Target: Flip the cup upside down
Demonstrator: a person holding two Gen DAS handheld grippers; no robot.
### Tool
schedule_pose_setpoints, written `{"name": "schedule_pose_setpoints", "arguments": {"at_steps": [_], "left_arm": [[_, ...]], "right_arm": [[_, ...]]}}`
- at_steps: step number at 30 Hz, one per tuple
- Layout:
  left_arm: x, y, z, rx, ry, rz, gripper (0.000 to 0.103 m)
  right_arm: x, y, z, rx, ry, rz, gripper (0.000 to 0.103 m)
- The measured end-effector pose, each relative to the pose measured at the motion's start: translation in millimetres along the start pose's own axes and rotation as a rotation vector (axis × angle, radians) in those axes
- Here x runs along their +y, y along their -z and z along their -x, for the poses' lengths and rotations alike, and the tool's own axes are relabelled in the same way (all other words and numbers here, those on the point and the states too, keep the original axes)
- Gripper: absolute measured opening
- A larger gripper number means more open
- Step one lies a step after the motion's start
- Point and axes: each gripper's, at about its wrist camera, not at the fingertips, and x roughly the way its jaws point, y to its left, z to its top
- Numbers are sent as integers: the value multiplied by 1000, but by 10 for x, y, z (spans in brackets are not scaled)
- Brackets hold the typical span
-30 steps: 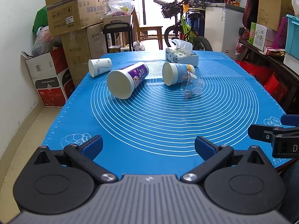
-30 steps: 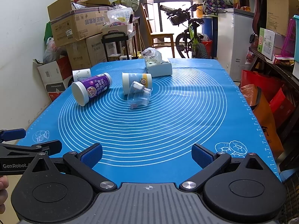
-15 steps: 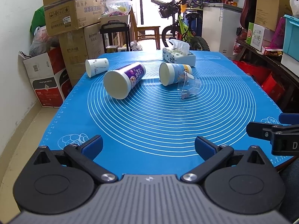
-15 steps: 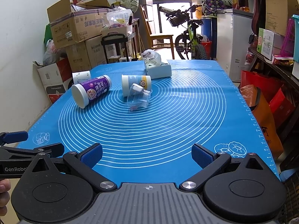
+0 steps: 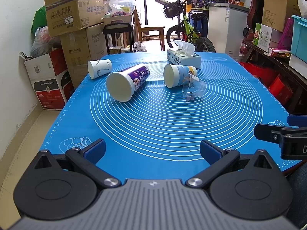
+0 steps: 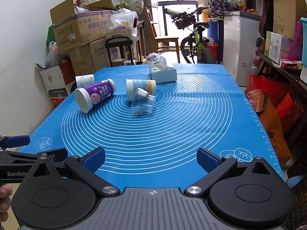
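Note:
Several cups lie on their sides on the blue mat [image 5: 163, 126]: a purple-labelled cup [image 5: 127, 84] [image 6: 95, 95], a white and blue cup [image 5: 179, 74] [image 6: 141, 88], a clear plastic cup [image 5: 193, 90] [image 6: 144, 103] touching it, and a small white cup [image 5: 99, 68] [image 6: 85, 79] at the far left. My left gripper [image 5: 152, 149] is open and empty above the mat's near edge. My right gripper [image 6: 150, 158] is open and empty, also near the front edge, far from the cups.
A tissue box [image 5: 183, 56] [image 6: 163, 72] stands behind the cups. Cardboard boxes [image 5: 73, 15] are stacked at the left wall, a bicycle [image 5: 184, 30] and a white cabinet [image 5: 226, 25] beyond the table, shelves with boxes [image 5: 268, 36] on the right.
Both grippers have shifted slightly, so the cups sit a little differently in view. Nothing on the mat has moved; both grippers stay open.

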Motion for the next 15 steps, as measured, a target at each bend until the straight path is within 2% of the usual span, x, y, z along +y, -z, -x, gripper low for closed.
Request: {"name": "schedule_pose_setpoints", "arguments": {"at_steps": [15], "left_arm": [[-12,1,0,8,1,-2,103]], "right_arm": [[0,3,-16,9,1,5,100]]}}
